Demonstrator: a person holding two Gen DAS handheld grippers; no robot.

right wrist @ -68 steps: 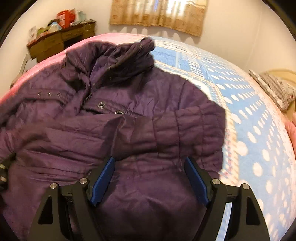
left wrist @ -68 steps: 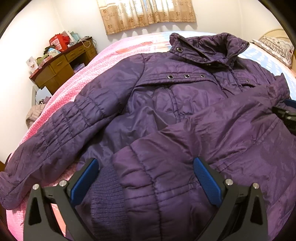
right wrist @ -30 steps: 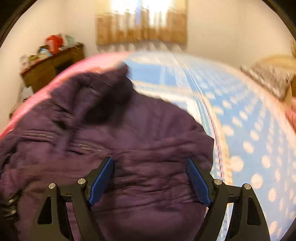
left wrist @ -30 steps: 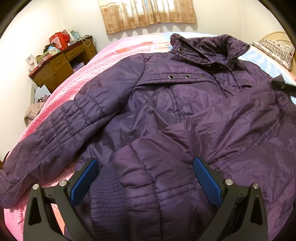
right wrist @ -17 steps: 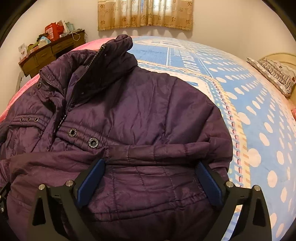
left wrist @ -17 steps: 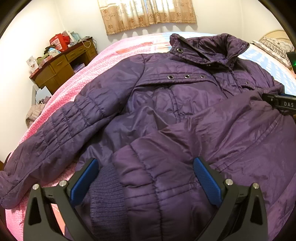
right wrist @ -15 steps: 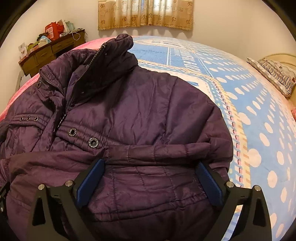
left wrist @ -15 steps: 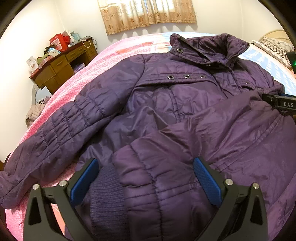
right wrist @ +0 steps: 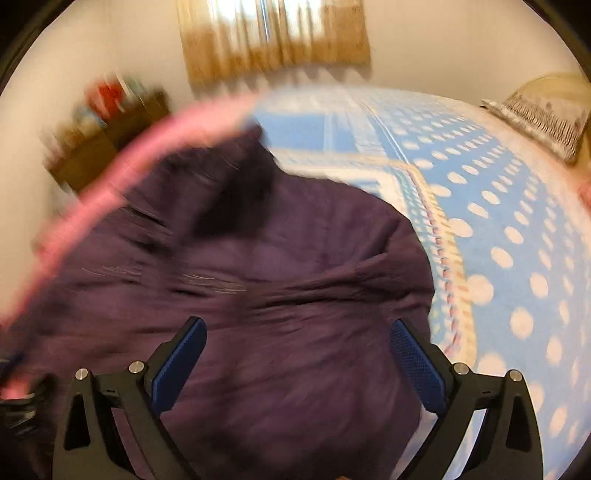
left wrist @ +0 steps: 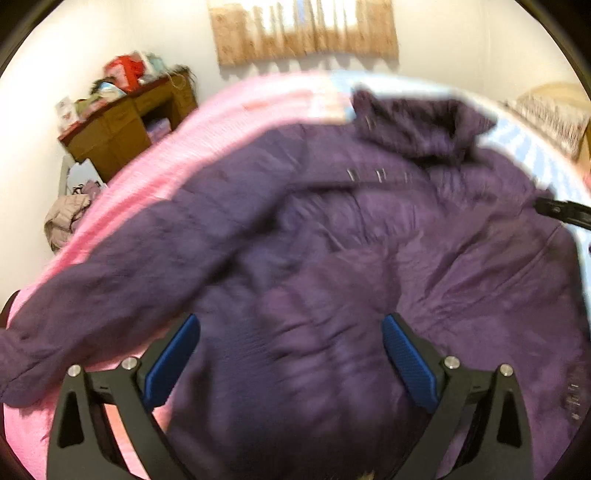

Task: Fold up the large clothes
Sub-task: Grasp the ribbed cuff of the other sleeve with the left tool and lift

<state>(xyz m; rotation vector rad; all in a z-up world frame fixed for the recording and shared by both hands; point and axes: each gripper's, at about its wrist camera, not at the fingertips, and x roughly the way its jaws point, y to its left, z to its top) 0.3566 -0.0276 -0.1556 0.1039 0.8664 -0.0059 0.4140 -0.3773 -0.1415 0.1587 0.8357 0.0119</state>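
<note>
While both views are smeared by motion, we can make out the left gripper (left wrist: pixel 290 356) with its blue pads (left wrist: pixel 170 360) spread wide above the folded sleeve (left wrist: pixel 303 332), gripping nothing. Our right gripper (right wrist: pixel 297 360) likewise stands released, jaws at full spread over the jacket (right wrist: pixel 295 295), no cloth pinched between the pads.

The jacket (left wrist: pixel 369 240), purple and quilted, lies face up across the bed (right wrist: pixel 517 240). One sleeve is folded over its front; the other sleeve (left wrist: pixel 110 280) stretches out toward the lower left over the pink cover (left wrist: pixel 147 177). Past the body the collar (left wrist: pixel 417 125) stands up. In the left view a black part of the right gripper (left wrist: pixel 561 210) pokes in at the right edge, over the jacket's far shoulder.

To the right of the jacket runs the blue dotted sheet (right wrist: pixel 498 221), bare of anything else. Further off we see a pillow (right wrist: pixel 543 114) at the headboard, a wooden desk (left wrist: pixel 125 125) piled with clutter, a heap of cloth (left wrist: pixel 66 218) on the floor below it, and a curtain (left wrist: pixel 306 33) on the back wall.

Against half a second ago, both cameras sit higher and farther from the cloth: the sleeve that filled the gap between the left pads now lies lower and smaller, and the jacket itself lies as it did. The right jaws, narrower a second ago, are now wide.
</note>
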